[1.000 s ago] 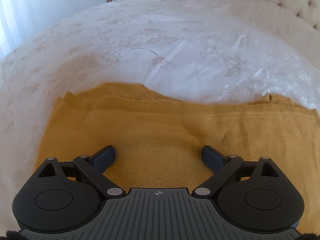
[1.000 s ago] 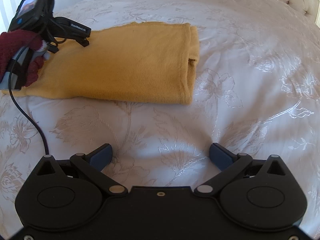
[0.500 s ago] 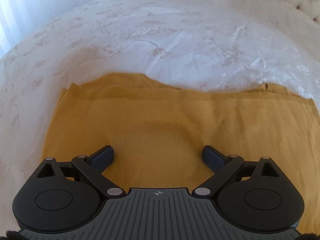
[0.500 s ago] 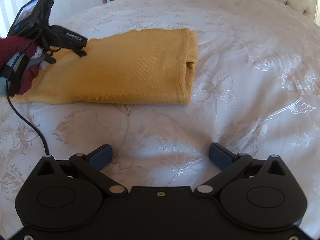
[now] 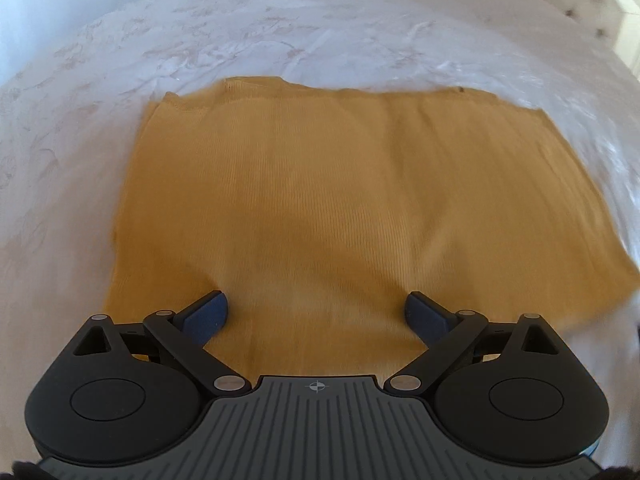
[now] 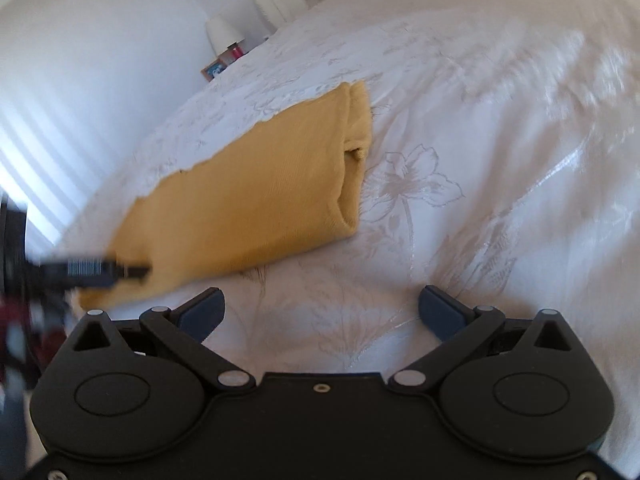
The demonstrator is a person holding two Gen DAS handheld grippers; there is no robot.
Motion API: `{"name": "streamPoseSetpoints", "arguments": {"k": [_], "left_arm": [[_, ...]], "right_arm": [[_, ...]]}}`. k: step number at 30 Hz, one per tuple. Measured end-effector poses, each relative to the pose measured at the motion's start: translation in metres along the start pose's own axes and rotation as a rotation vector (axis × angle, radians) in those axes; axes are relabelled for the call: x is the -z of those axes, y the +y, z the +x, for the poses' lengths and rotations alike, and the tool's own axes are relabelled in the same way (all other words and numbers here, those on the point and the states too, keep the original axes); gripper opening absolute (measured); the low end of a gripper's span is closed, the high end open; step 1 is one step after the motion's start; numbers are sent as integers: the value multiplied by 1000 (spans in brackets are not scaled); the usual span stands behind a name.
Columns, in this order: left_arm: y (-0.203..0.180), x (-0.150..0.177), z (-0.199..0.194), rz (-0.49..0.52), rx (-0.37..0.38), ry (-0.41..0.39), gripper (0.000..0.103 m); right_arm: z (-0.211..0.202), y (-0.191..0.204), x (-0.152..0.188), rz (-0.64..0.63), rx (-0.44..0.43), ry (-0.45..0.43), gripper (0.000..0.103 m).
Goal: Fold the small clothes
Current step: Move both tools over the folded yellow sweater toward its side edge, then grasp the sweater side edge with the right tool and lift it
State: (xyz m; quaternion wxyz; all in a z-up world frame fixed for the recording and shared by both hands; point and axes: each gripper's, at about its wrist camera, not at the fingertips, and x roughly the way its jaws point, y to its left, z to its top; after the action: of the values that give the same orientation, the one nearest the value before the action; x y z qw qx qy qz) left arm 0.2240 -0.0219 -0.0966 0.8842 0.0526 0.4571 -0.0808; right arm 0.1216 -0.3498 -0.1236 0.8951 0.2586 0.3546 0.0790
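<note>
Left wrist view: the yellow garment [image 5: 320,200] lies flat on the bed [image 5: 320,32], already folded into a rough rectangle, directly ahead of and under the left tool [image 5: 316,312]. The near edge of the cloth runs below the tool body, the far edge is well ahead. At the far left corner a second layer w/ a hem peeks out, so the layers are not perfectly aligned there. The surface is smooth, no big wrinkles.

The left tool is released: its jaws stand wide apart, nothing between them. Whether the pads touch the cloth I cannot tell; they look slightly above it.

Right wrist view: the same garment [image 6: 256,196] is ahead and to the left of the right tool [image 6: 322,312], apart from it, w/ bare bed cover between. The end nearest this tool's centre line shows a rounded fold w/ stacked layers, so at least one fold is made. The right tool is also released, jaws spread, holding nothing, over the bed [image 6: 500,160]. The left tool [image 6: 136,270] appears here, blurred, over the garment's left end, approx. at its corner.

Judgement: the task seems far along. The piece is compact and lies tidy. What may be left is one more fold across to halve it, or only small tidying of the uneven far-left corner. No other clothes are visible, so I cannot say if more items wait.
</note>
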Motion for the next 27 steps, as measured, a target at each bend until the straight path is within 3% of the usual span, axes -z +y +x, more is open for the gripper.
{"name": "streamPoseSetpoints", "arguments": {"k": [9,19,27], "left_arm": [[8,31,-19,12,36,-63,97],[24,33,-29,-29,86,-102,96],[59,24,-33,-77,52,-175,96]], "right_arm": [[24,-28,-48,197,-127,55,103],[90,-23,-93,174,-197,97,103],[120,-5,-112,111,-177,137,102]]}}
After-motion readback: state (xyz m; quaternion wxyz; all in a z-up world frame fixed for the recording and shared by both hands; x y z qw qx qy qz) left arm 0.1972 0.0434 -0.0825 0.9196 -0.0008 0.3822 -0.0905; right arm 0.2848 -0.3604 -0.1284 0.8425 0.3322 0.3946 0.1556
